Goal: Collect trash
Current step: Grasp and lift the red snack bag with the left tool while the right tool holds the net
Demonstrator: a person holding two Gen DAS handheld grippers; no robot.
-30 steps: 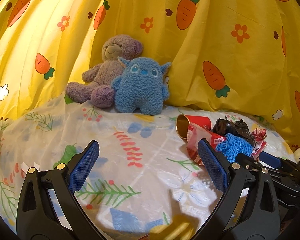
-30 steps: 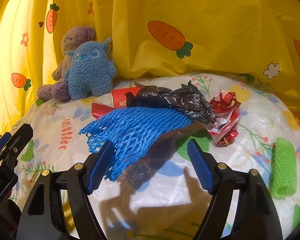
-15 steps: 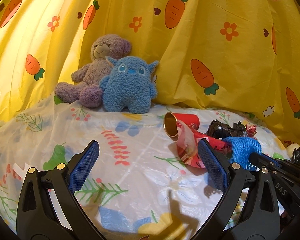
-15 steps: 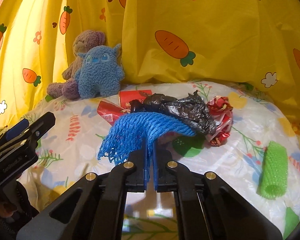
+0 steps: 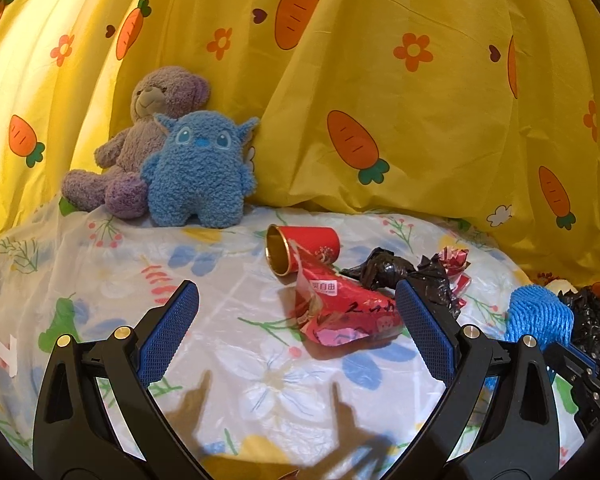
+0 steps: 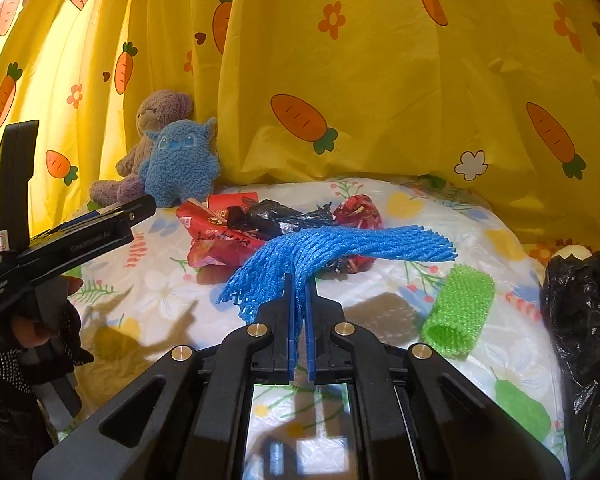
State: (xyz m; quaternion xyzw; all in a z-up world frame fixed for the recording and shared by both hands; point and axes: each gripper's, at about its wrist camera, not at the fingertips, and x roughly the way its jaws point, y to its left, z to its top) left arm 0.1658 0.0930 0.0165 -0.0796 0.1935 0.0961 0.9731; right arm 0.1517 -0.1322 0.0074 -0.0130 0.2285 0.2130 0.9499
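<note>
My right gripper (image 6: 299, 296) is shut on a blue foam net sleeve (image 6: 340, 248) and holds it above the table; the sleeve also shows in the left wrist view (image 5: 538, 314). My left gripper (image 5: 296, 332) is open and empty, low over the floral tablecloth (image 5: 100, 280), with a red snack wrapper (image 5: 340, 312) just ahead between its fingers. Behind the wrapper lie a red paper cup (image 5: 300, 246) on its side, a crumpled black plastic bag (image 5: 404, 276) and a red foil wrapper (image 5: 454, 258). A green foam net sleeve (image 6: 458, 312) lies to the right.
A purple teddy bear (image 5: 148, 140) and a blue plush monster (image 5: 200, 172) sit at the back left against a yellow carrot-print curtain (image 5: 420, 100). A black trash bag (image 6: 584, 320) stands at the table's right edge, with a white eggshell-like object (image 6: 572, 252) behind it.
My right gripper closed on the blue net sleeve and lifted it up and to the right. My left gripper moved right, toward the red wrapper and cup, staying open.
</note>
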